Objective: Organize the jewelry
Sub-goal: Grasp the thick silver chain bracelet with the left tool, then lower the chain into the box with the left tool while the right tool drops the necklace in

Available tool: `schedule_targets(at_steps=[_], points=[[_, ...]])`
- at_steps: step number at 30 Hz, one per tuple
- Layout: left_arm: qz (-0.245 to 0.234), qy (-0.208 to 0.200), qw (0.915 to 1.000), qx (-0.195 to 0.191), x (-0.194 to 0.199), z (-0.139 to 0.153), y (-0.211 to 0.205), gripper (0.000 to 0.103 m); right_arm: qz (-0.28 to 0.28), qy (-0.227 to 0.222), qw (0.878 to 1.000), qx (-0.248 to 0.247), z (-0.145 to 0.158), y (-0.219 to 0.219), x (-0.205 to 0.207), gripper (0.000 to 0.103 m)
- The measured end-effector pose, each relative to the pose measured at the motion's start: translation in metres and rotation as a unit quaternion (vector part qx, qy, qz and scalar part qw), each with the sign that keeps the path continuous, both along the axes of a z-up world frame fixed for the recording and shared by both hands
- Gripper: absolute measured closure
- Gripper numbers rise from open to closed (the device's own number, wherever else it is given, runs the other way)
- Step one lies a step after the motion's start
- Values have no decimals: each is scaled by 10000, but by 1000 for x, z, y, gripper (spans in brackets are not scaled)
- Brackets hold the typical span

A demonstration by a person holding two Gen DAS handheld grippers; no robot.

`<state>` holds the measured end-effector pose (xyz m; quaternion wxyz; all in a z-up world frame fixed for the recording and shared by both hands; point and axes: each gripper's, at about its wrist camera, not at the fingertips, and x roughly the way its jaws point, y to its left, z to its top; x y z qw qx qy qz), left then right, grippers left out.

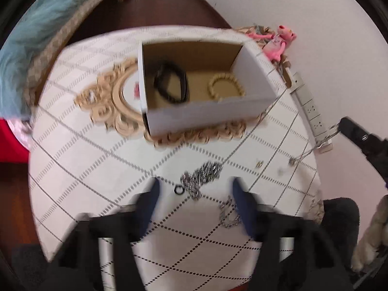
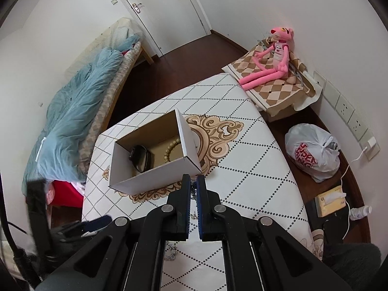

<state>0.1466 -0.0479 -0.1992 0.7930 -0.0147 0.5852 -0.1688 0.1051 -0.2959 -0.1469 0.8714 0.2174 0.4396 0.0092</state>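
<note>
The right gripper (image 2: 193,181) lifts a thin chain (image 1: 312,148) clamped between its jaws toward the box (image 2: 155,169) that collects jewelry, while the left gripper (image 1: 194,189) hangs released over the chain pile (image 1: 203,173) on the counter (image 1: 97,150)

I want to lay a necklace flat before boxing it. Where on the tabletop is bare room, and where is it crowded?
Free: the diamond-patterned tabletop to the right of the white box, out to the table's edge. Also the strip left of the box in the left wrist view. Crowded: in front of the box, where the silver chains and small black ring lie by the left gripper.
</note>
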Motion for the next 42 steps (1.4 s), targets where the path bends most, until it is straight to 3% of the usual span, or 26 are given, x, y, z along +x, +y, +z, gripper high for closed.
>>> schedule_targets(at_steps=[7, 12, 15, 16, 17, 18, 23, 28, 33, 42], points=[[-339, -196, 9985, 395, -4, -22, -34, 41, -87, 230, 9997, -57, -21, -7, -4, 98], [-837, -261, 9911, 1001, 4, -43, -71, 41, -220, 369, 9991, -42, -32, -16, -4, 98], [-1029, -365, 9876, 1124, 5, -49, -80, 46, -284, 421, 9987, -33, -37, -22, -2, 98], [-1036, -388, 9889, 989, 5, -48, -80, 53, -297, 435, 9986, -23, -38, -24, -2, 98], [-1020, -465, 9888, 987, 5, -47, -79, 75, -305, 442, 9986, -7, -39, -24, -2, 98], [-1018, -464, 9892, 943, 6, -46, -77, 89, -305, 441, 9986, 2, -39, -24, -2, 98], [-724, -314, 9964, 313, 8, -37, -55, 89, -249, 385, 9989, 62, -35, -22, -1, 98], [-313, -378, 9984, -270, 2, -7, -17, 89, -150, 223, 9996, 130, -20, -17, -2, 98], [-135, -617, 9957, -670, -5, 31, 8, 89, -50, 34, 9997, 242, -2, -10, -1, 98], [-133, -1094, 9858, -1269, 20, 101, 4, 89, 392, -273, 9978, 465, 40, 11, 26, 98]])
